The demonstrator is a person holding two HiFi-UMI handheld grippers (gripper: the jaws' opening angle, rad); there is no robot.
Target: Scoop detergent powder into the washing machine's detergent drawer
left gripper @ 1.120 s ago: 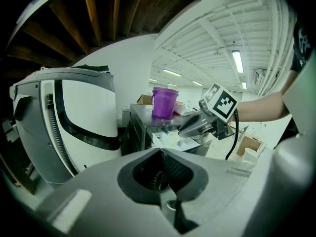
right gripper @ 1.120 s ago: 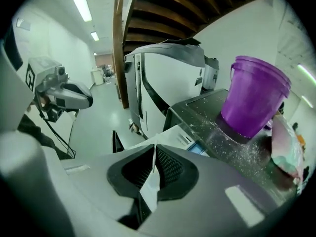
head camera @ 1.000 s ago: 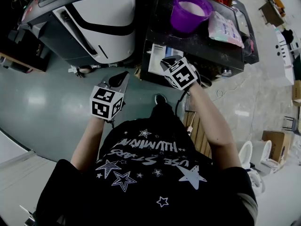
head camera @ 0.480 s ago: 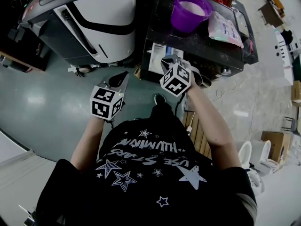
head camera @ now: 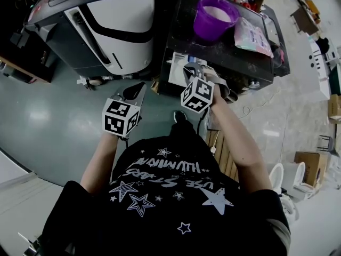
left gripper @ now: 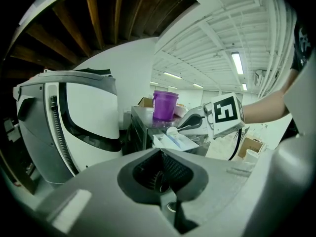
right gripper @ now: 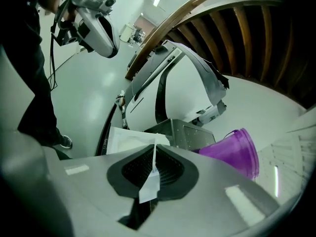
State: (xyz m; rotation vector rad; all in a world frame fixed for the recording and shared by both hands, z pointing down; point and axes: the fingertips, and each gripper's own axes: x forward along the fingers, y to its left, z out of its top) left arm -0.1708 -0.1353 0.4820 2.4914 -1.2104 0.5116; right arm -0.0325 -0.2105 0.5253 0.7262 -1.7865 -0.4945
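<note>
Drawer is out and the right gripper, clamped on the scoop, hovers above it, powder probably untipped; the left gripper hangs closed, empty.

Black short-sleeved T-shirt, white stars, white lettering; grey left tongs, right tongs, black-white marker cubes

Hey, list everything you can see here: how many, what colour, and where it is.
washing machine: one, white and grey, upper left, on the floor
stand: one, dark, right of the machine
bucket: one, purple, on the stand
bag: one, pastel, right of the bucket
detergent drawer: one, white, open at the stand's near edge
scoop: one, white, in the right tool
left tool: shut, empty
right tool: shut on the scoop
</note>
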